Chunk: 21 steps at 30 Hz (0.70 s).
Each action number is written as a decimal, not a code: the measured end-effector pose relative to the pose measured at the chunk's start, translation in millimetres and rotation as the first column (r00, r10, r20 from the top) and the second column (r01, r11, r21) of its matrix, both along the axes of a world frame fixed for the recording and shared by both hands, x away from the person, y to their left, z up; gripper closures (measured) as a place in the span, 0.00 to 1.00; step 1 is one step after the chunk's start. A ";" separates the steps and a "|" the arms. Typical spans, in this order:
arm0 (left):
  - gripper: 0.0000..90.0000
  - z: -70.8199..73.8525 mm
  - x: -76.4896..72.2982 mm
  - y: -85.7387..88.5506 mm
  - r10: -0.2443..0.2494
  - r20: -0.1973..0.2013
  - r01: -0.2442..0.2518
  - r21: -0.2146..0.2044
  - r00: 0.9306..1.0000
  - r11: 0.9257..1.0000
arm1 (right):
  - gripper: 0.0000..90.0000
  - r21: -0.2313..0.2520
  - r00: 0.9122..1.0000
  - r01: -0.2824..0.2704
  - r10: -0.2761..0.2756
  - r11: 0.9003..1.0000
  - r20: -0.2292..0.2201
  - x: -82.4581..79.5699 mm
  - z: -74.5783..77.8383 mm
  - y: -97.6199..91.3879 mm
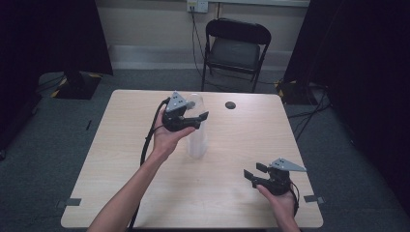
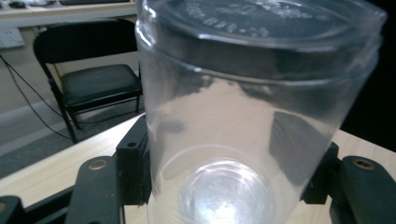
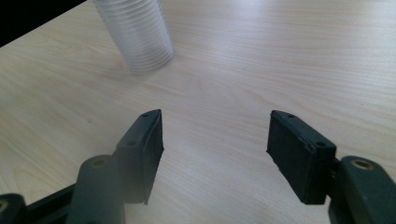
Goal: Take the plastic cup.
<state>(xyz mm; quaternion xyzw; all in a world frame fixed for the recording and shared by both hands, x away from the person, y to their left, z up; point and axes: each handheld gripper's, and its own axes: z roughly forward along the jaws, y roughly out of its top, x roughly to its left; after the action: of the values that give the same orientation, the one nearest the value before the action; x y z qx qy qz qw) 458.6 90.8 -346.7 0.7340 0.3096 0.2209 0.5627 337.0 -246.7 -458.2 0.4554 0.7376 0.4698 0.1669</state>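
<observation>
Pale wood table [image 1: 121, 179] lies under us; at its middle our left gripper [image 1: 196, 119] clamps the top clear cup [image 2: 243, 116] of the cup stack [image 1: 197, 140] (upright), while near the right edge our right gripper [image 1: 252, 172] hovers, jaws apart, empty.

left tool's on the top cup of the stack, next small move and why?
Probably lift straight up. The left tool has its pads on both sides of the top cup, at the head of the stack. The right tool is open and apart, so it could steady the stack if lower cups follow.
</observation>
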 end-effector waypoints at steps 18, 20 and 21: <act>0.40 21.6 -11.0 7.7 0.002 0.050 0.001 -0.052 0.999 0.999 | 0.40 -0.002 1.000 -0.003 0.003 1.000 -0.002 0.3 -0.5 1.4; 0.40 27.4 -13.6 9.8 0.001 0.065 0.002 -0.049 0.998 0.999 | 0.40 -0.004 1.000 -0.004 0.004 1.000 -0.002 0.3 -0.7 1.7; 0.40 27.4 -13.6 9.8 0.001 0.065 0.002 -0.049 0.998 0.999 | 0.40 -0.004 1.000 -0.004 0.004 1.000 -0.002 0.3 -0.7 1.7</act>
<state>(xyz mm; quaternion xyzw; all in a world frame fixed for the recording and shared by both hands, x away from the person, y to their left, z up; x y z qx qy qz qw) 445.0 100.5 -319.3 0.7124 0.2965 0.2368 0.5904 337.4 -245.0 -458.9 0.4541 0.7396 0.4682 0.1660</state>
